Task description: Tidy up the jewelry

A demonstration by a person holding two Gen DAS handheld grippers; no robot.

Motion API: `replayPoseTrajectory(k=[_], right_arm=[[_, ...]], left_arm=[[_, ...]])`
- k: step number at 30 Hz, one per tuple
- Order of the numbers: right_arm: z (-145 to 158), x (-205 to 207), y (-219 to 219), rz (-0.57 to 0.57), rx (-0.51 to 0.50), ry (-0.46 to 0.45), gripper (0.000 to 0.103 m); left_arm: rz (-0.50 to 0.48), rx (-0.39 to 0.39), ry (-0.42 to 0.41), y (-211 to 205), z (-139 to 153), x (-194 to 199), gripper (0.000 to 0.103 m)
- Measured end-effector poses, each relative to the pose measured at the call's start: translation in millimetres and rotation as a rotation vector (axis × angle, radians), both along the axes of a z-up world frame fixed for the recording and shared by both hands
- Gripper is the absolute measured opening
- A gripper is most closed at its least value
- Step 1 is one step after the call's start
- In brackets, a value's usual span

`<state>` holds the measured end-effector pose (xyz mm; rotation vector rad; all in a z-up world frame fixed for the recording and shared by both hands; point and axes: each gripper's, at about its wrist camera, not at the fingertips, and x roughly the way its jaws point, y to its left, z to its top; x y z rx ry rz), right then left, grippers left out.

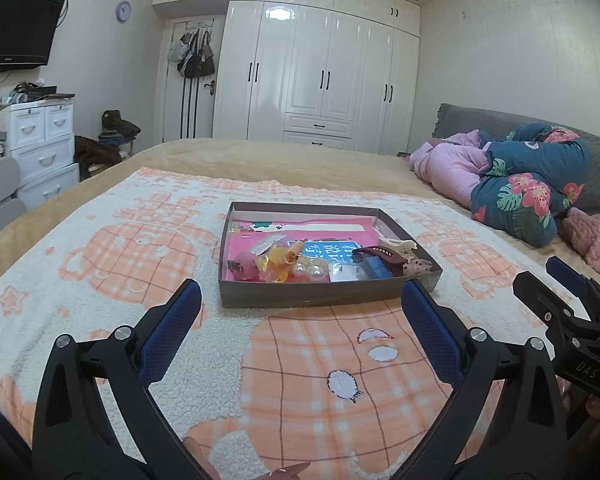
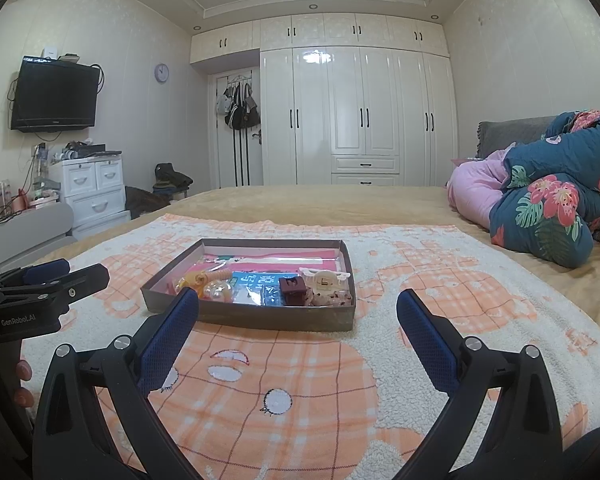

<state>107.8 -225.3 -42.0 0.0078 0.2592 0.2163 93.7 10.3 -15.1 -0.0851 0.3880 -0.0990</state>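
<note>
The shallow box (image 1: 328, 292) lies on the blanket (image 1: 148, 320) of the bed, and the jewelry is all inside it: clear beads (image 1: 310, 270), a yellow piece (image 1: 282, 260), a dark red clip (image 1: 380, 254), a white clip (image 2: 324, 278). In front of the box, our left hand-held gripper (image 1: 302, 300) and right hand-held gripper (image 2: 298, 310) both hover released, grasping nothing. Whether sorting is ahead or finished, we cannot tell. If we reach in, we should come from above the box and pinch one small piece only, slowly.
</note>
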Motion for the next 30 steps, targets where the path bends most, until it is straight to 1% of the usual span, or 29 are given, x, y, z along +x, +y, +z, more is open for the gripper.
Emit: replayPoseTrajectory(k=[30], right_arm=[[1.0, 0.5, -1.8, 0.004, 0.0, 0.006, 0.097]], left_arm=[[0.001, 0.001, 0.002, -1.1, 1.1, -0.3, 0.092]])
